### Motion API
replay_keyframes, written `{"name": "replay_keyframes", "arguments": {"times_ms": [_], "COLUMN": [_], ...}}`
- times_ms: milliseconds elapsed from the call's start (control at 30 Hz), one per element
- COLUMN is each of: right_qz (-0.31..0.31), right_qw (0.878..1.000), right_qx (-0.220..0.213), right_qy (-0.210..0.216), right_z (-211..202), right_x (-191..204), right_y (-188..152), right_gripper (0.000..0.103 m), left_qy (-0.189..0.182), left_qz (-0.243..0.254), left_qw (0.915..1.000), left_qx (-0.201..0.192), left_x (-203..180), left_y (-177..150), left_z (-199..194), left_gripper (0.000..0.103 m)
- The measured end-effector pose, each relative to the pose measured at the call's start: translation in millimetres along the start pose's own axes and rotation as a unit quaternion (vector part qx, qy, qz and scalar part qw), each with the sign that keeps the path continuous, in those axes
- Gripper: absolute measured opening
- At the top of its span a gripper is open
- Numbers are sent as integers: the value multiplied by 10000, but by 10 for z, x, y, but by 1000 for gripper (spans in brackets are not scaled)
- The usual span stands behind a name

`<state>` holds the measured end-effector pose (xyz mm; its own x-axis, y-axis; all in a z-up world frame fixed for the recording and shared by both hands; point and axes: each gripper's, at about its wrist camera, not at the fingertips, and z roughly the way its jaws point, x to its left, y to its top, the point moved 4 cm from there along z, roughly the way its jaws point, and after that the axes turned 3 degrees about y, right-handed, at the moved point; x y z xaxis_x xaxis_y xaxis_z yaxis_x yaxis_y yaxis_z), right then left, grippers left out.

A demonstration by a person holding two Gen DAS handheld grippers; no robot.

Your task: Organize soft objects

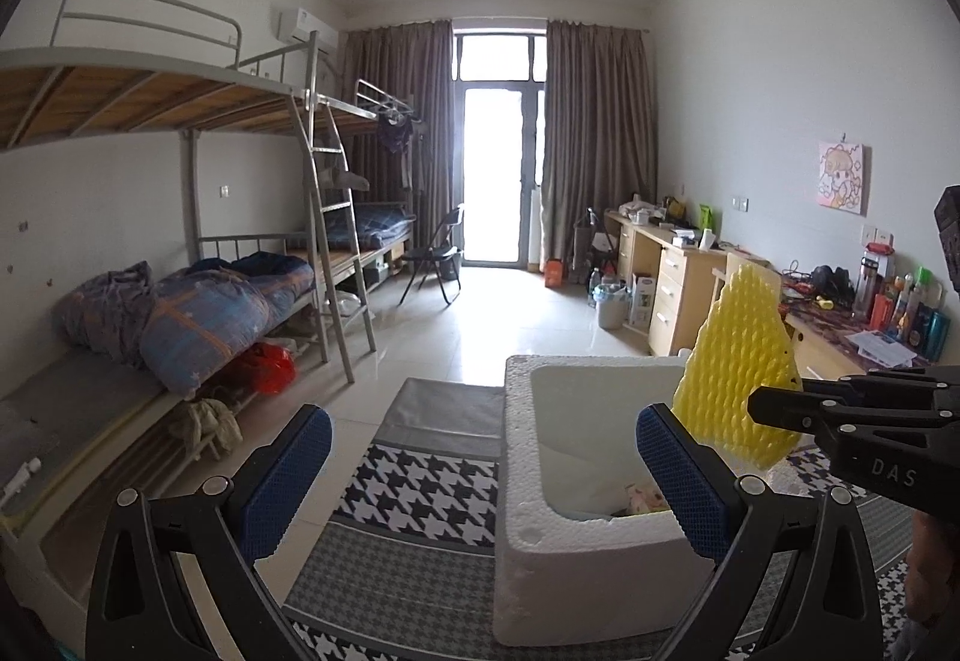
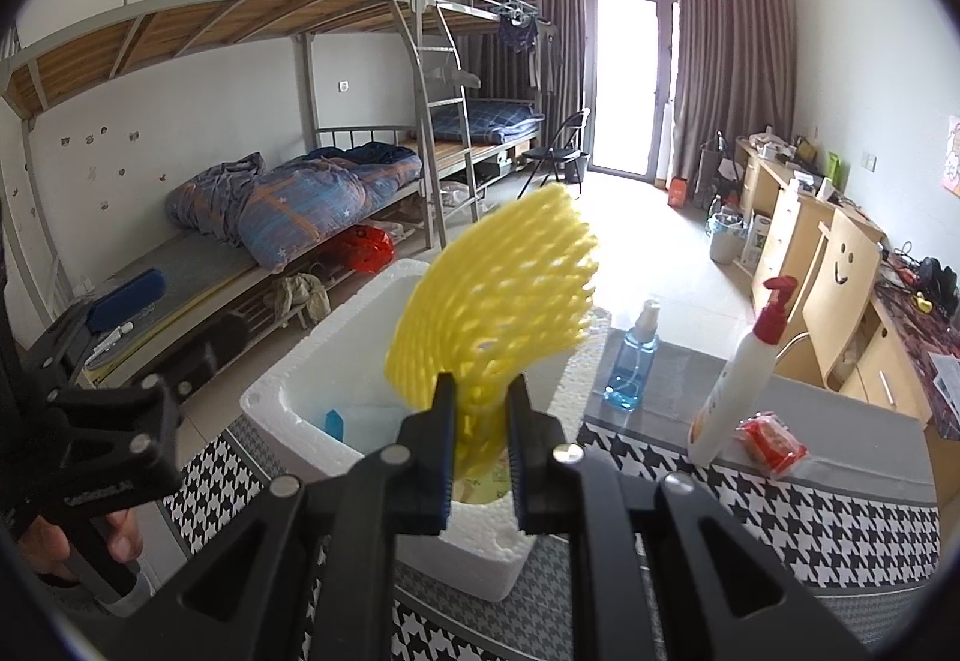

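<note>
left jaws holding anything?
No. In the left wrist view the left gripper stands wide open with only the white foam box beyond it; the yellow foam net is in the right gripper.

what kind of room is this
Most likely a shared dorm room: metal bunk beds with ladders line one wall, a row of wooden desks lines the other, and a curtained balcony door closes the far end.
</note>
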<state>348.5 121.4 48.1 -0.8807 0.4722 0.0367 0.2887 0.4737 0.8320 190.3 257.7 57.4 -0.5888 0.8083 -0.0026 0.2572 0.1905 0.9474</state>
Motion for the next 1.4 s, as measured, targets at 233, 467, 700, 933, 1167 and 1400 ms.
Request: {"name": "replay_keyframes", "arguments": {"times_ms": [233,467,700,933,1167,1400], "right_qz": [14,99,22,5,127,216], "right_qw": [9999,9998,9999,10000,9992,9974], "right_qx": [117,183,98,-41,-318,-605], "right_qy": [53,73,56,-78,-196,-315], "right_z": [124,231,137,-15,-292,-606], "right_x": [67,23,51,-10,-144,-220], "right_y": [-7,-8,-26,-67,-106,-165], "right_gripper": [18,67,70,77,86,95], "left_qy": [45,50,-27,-127,-342,-512], "left_qz": [-105,-113,-43,-21,149,253], "left_qw": [9999,9999,10000,9999,9990,9979], "left_qx": [-13,6,29,-56,-226,-296], "left_x": [133,178,125,36,-178,-339], "left_y": [-47,-96,-112,-70,-13,7], "left_z": [-28,-38,-58,-183,-374,-550], "left_gripper": [102,102,102,102,102,102]}}
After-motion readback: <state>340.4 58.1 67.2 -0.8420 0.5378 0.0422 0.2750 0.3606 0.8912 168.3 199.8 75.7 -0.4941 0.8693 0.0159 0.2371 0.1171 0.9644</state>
